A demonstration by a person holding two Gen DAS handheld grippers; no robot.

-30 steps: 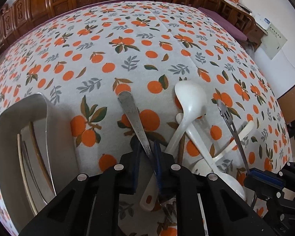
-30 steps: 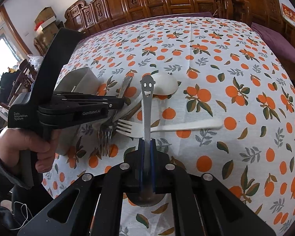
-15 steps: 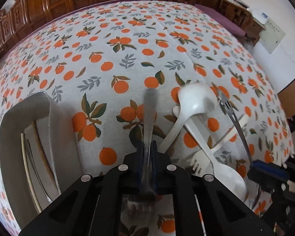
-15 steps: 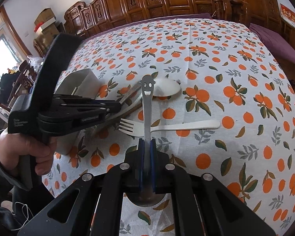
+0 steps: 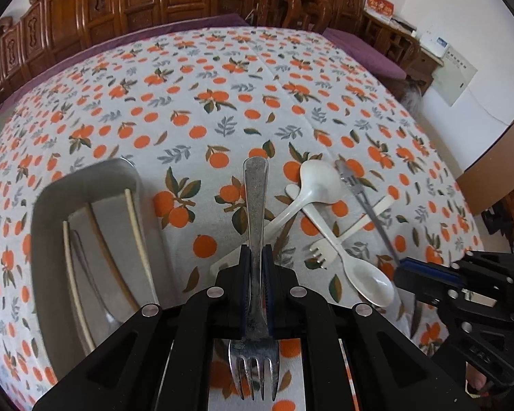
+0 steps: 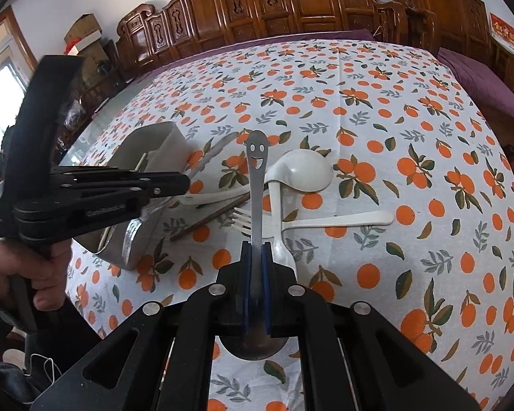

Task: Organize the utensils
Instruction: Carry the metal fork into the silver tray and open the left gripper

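A: Where's the metal fork point(image 5: 256, 212)?
B: Clamped in the left gripper point(image 5: 256, 267), tines toward the camera. The right gripper point(image 6: 257, 260) pinches the smiley spoon point(image 6: 256, 185).
A: Progress?
B: Chopsticks point(image 5: 133, 226) lie in the tray point(image 5: 48, 205), left of the left gripper; white spoons point(image 5: 317, 185) and a white fork point(image 5: 329, 250) remain to its right.

wrist views angled down, shared tablecloth point(image 5: 222, 116)

The right gripper point(image 6: 257, 257) clamps a metal spoon point(image 6: 256, 185) whose handle end bears a cut-out smiling face, above an orange-print tablecloth point(image 6: 411, 171). Beyond it lie a white ladle point(image 6: 305, 171) and a white plastic fork point(image 6: 325, 221). At left, a hand point(image 6: 20, 274) holds the left gripper point(image 6: 174, 185) beside a grey tray point(image 6: 154, 140).
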